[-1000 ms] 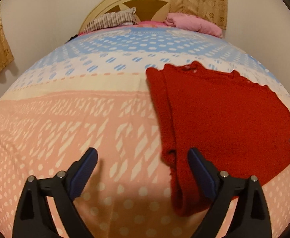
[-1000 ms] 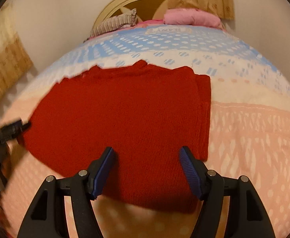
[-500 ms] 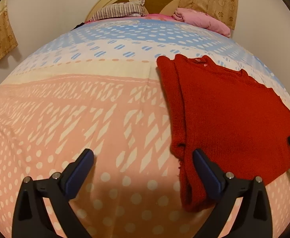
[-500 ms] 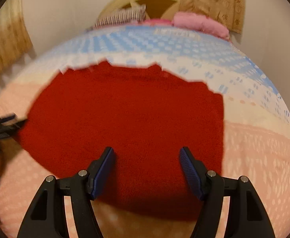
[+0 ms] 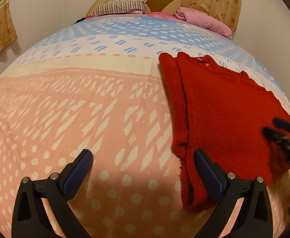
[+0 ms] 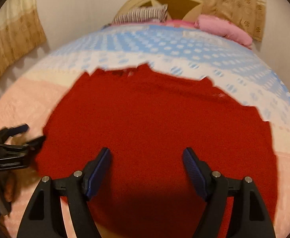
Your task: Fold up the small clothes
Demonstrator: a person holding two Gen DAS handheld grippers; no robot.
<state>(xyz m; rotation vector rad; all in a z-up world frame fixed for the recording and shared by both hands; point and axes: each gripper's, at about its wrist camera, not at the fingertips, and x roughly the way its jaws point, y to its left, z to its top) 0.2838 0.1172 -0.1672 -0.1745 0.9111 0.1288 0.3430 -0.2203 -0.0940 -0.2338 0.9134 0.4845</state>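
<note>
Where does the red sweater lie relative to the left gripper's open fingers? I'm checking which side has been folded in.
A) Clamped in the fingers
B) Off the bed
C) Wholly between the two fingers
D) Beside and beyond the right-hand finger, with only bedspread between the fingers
D: in the left wrist view the red sweater lies by the right-hand finger of the left gripper, whose wide gap shows only the bedspread.

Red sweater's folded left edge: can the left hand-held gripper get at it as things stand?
Probably yes. The left hand-held gripper is open and empty, the red sweater lies beside its right finger, and only bare bedspread surrounds that edge.
</note>
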